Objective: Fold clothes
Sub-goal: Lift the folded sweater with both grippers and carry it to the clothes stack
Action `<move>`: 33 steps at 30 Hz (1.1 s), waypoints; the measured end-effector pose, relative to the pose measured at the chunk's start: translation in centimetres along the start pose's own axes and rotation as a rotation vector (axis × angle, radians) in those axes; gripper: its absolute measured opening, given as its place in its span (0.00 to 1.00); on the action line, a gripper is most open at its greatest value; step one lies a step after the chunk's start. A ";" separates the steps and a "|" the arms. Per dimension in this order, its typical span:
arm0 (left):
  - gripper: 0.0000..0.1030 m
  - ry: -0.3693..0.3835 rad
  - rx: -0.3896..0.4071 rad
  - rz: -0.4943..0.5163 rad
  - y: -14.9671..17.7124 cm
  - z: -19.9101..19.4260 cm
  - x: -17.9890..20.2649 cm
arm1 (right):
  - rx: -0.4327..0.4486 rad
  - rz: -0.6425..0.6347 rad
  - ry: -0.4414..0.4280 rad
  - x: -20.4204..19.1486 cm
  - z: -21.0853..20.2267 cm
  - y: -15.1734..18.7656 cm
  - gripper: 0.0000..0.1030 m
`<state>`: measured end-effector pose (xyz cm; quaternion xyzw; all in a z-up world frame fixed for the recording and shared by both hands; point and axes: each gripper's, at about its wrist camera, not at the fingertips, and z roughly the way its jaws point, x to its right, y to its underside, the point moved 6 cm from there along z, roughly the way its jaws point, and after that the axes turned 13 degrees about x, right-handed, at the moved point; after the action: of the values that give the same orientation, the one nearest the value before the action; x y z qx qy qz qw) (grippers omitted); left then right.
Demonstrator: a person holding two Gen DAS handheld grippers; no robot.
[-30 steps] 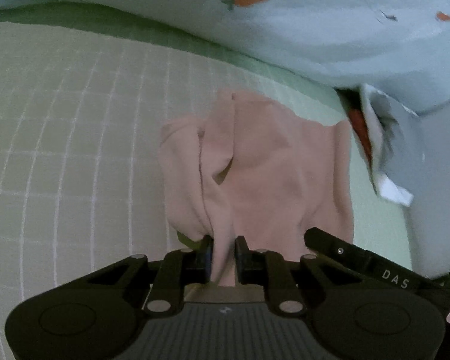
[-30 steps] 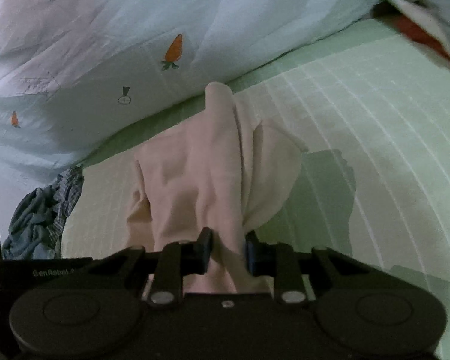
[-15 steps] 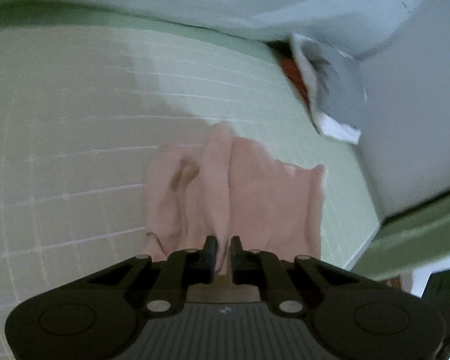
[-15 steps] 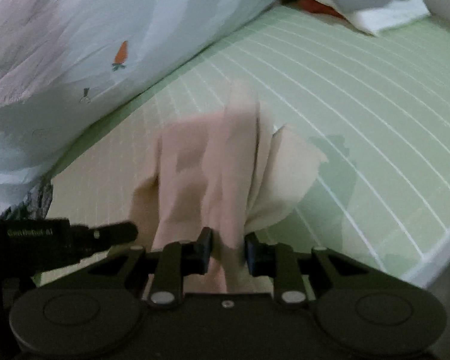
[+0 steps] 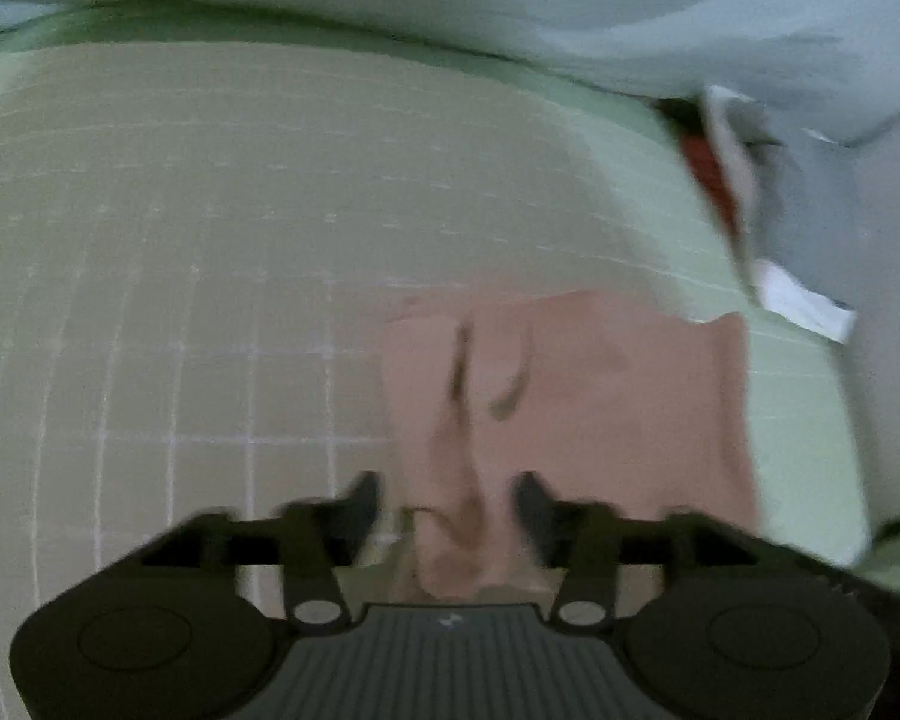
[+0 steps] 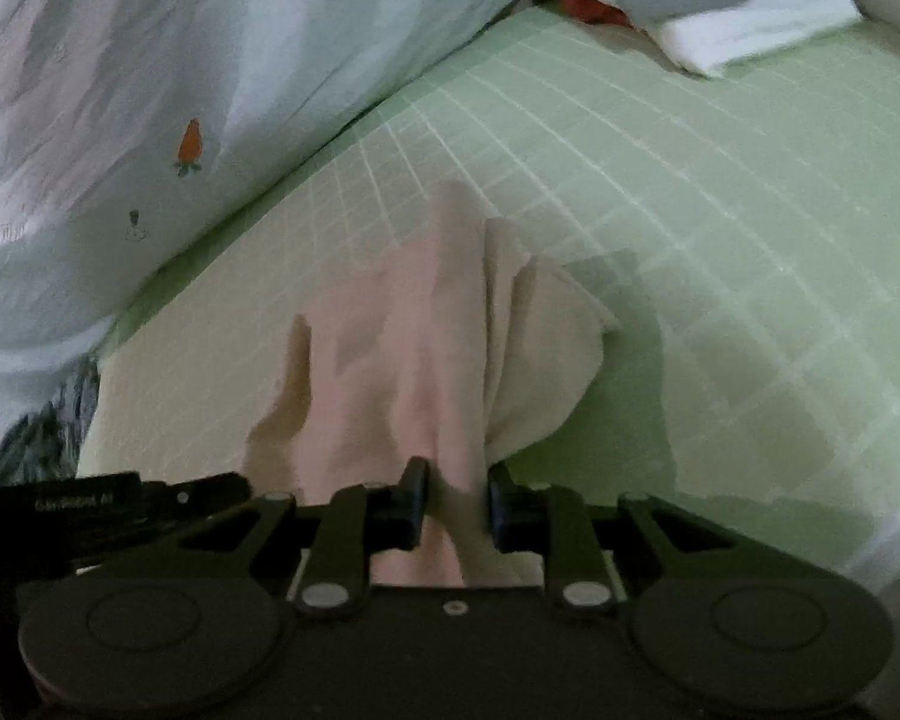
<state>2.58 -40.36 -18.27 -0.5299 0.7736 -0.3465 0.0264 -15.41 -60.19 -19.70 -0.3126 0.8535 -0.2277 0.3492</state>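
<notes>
The pink garment (image 5: 570, 396) lies on the green checked bedsheet (image 5: 210, 240), spread flat ahead of the left gripper (image 5: 444, 498); its near edge runs in between the two fingers, and the cloth stretches forward and to the right from there; that gripper's jaws have just been opening and now stand well apart, the fabric between them but pressed by neither pad, so it reads as let go; the picture is blurred, so I cannot say whether a fold brushes one finger. In the right wrist view the same garment (image 6: 426, 360) rises in a bunched ridge straight up from the right gripper (image 6: 453, 498), whose fingers are clamped on a pinch of it; its long axis runs away from the jaws toward the carrot-print duvet (image 6: 150, 90); the left gripper's body (image 6: 90, 504) shows just beside it at the left edge. My judgement: the fold is laid on the left side only; the right hand, nearer the raised cloth, must lower and release next.
</notes>
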 end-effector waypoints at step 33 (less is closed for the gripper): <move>0.14 0.418 0.120 0.044 -12.9 11.1 32.5 | 0.279 -0.117 -0.094 14.8 -0.3 -27.9 0.22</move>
<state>3.24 -75.77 -8.79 -0.4270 0.7515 -0.4938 -0.0956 -13.47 -89.99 -9.30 -0.3203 0.7768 -0.3492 0.4148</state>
